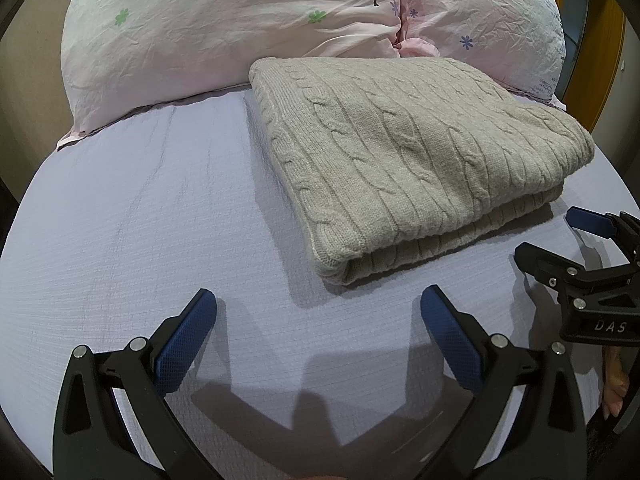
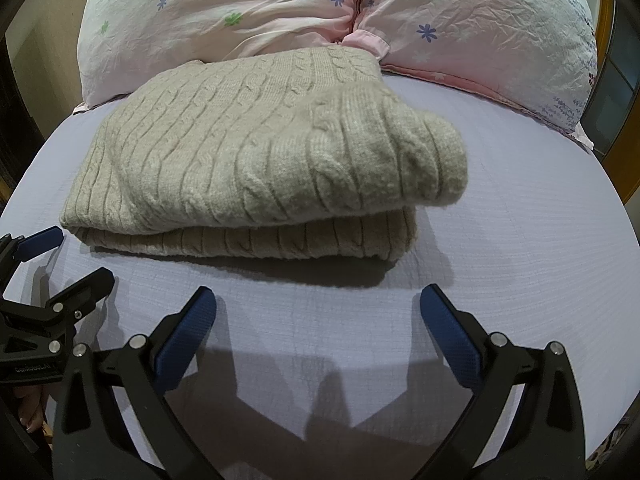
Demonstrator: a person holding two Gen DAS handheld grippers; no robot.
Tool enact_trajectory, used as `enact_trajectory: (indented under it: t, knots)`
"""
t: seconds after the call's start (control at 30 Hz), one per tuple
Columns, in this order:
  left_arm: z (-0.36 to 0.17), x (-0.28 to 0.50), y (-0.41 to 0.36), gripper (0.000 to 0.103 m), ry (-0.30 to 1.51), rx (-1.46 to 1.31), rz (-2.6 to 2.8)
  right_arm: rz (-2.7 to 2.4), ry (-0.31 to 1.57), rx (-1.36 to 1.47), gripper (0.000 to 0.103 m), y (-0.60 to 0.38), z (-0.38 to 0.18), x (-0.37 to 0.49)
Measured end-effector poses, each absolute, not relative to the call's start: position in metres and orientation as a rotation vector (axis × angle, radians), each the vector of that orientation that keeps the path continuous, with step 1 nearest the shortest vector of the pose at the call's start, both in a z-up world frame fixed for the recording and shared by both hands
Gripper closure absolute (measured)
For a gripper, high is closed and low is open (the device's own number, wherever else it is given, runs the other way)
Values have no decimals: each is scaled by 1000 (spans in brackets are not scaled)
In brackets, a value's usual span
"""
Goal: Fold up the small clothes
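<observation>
The right gripper, seen from the left wrist camera, is showing white letters "DAS" on its black body. The left gripper, seen from the right wrist camera, is showing "GenRobot.AI" in small white print on its body.

A beige sweater with a cable-knit pattern lies on a pale lavender bedsheet. Behind it are pale pink pillows printed with small blue and green flowers and a dark bare tree. Both grippers are black with blue finger pads.
</observation>
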State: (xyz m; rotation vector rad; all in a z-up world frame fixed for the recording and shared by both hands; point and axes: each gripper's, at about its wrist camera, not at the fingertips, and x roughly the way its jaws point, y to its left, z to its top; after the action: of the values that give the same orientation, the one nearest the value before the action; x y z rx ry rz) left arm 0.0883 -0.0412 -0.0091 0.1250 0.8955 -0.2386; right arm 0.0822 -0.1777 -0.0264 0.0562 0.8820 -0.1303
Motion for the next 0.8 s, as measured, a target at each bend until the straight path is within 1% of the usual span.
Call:
enact_trajectory:
  t: [0.8]
  knots:
    - [-9, 90, -41, 1, 895, 126, -240, -131, 883, 57, 2, -177, -26, 82]
